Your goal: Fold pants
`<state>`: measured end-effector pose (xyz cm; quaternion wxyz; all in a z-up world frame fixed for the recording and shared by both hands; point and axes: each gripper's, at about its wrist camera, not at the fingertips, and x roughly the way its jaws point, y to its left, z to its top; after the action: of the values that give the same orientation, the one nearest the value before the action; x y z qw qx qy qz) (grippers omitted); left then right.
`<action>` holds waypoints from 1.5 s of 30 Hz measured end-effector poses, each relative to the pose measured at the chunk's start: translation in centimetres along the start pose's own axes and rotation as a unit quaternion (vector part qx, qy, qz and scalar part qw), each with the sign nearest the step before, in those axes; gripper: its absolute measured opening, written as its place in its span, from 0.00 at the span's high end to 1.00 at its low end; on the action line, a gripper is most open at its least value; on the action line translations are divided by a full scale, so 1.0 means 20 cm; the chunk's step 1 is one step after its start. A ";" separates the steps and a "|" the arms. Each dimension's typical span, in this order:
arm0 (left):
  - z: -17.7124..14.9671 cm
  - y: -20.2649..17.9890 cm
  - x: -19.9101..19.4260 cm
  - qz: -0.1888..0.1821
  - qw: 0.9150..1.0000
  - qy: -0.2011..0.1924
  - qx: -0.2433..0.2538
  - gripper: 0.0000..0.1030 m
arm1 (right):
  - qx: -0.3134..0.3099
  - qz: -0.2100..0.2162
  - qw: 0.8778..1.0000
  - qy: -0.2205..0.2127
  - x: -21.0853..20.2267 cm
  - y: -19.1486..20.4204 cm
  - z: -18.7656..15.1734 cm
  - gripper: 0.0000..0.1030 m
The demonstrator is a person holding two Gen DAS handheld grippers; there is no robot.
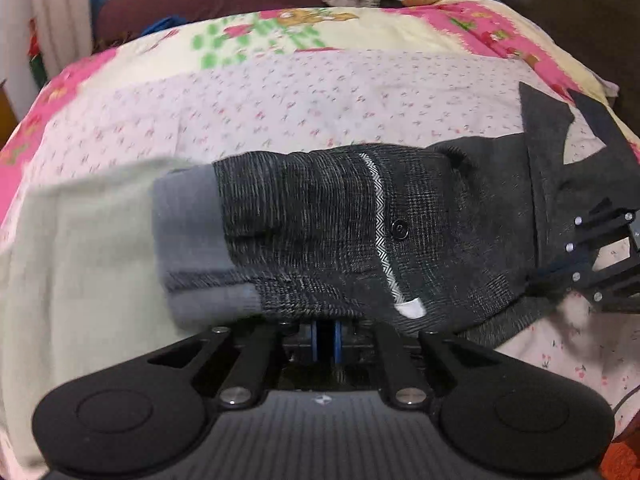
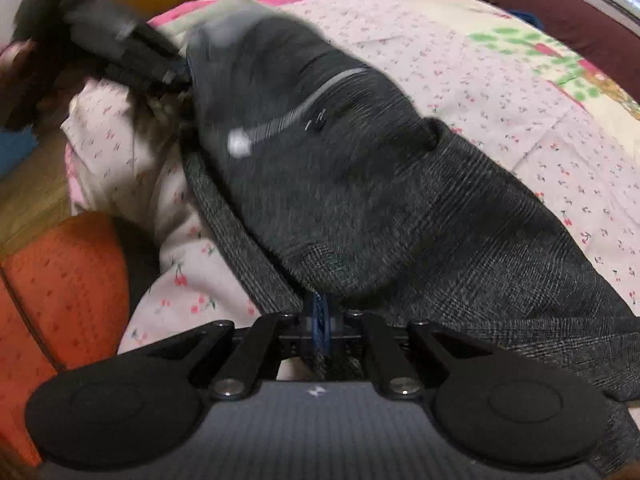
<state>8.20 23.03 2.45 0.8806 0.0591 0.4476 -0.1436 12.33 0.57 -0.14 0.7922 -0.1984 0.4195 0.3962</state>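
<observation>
At the far left of the left wrist view, the pale sheet of the bed (image 1: pixel 80 240) is lying bare, and beside it the grey lining at one end of the pants (image 1: pixel 320 232) is showing where the cloth is turned over. The pants are stretching across the bed in a thick, already doubled band, dark check fabric with a light herringbone strip and a black button (image 1: pixel 399 229) facing up. At the lower middle, the left gripper (image 1: pixel 327 334) is pinching the near edge of this band, its fingers closed tight on the cloth with only the blue pads peeking out. Further right, the right gripper (image 1: pixel 600 256) is clamping the other end, so the two are holding the near edge taut between them, probably to carry it over as one straight fold rather than letting it sag.

In the right wrist view, an orange cushion (image 2: pixel 60 280) is sitting at the left, off the bed. The right gripper's fingers (image 2: pixel 316 320) are closed on the check fabric, a strip of it running down between them. The pants are rising in a blurred hump towards the left gripper at the upper left.
</observation>
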 end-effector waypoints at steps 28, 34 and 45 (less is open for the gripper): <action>-0.26 0.16 -0.16 0.005 0.992 -0.083 -0.096 0.58 | 0.040 0.018 0.987 -0.156 0.10 0.20 0.49 0.98; -0.26 0.13 -0.16 0.019 0.992 -0.089 -0.086 0.56 | -0.010 0.004 0.989 -0.145 0.14 0.33 0.46 0.98; -0.27 0.17 -0.25 0.040 0.989 -0.114 -0.090 0.55 | 0.021 0.021 0.988 -0.153 0.22 0.39 0.50 0.98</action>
<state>2.33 28.54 3.22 0.9328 -0.0194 0.3526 -0.0726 12.71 13.71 2.14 0.8427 -0.1097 0.3054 0.4297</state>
